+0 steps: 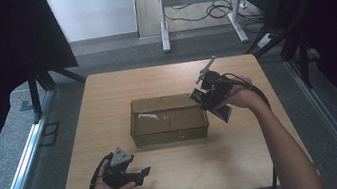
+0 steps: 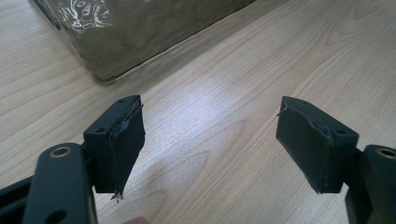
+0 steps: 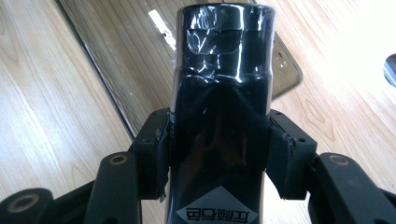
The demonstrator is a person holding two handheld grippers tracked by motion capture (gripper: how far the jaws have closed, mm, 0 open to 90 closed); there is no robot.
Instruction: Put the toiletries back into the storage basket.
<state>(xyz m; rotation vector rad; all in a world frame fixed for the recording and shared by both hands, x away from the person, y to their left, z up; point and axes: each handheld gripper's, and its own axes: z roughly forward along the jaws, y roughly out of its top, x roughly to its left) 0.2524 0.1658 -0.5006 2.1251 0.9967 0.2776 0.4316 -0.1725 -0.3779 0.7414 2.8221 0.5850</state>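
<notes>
The right gripper (image 3: 219,154) has its jaws clamped on the sides of a glossy black bottle (image 3: 222,93), wrapped in clear film, with a white diamond label near the bottom of the right gripper view. In the high view this gripper (image 1: 207,95) hangs over the right end of the clear plastic bin (image 1: 170,135), which sits at the middle of the table (image 1: 247,158). The step in hand looks like putting the bottle into the bin. To do it well, bring the bottle fully inside the bin's right wall, lower it until it rests on the floor, and only then ease the jaws apart; the film looks slippery, so keep the grip steady. The left gripper (image 2: 210,135) rests near the table's front edge, jaws wide apart and empty.
</notes>
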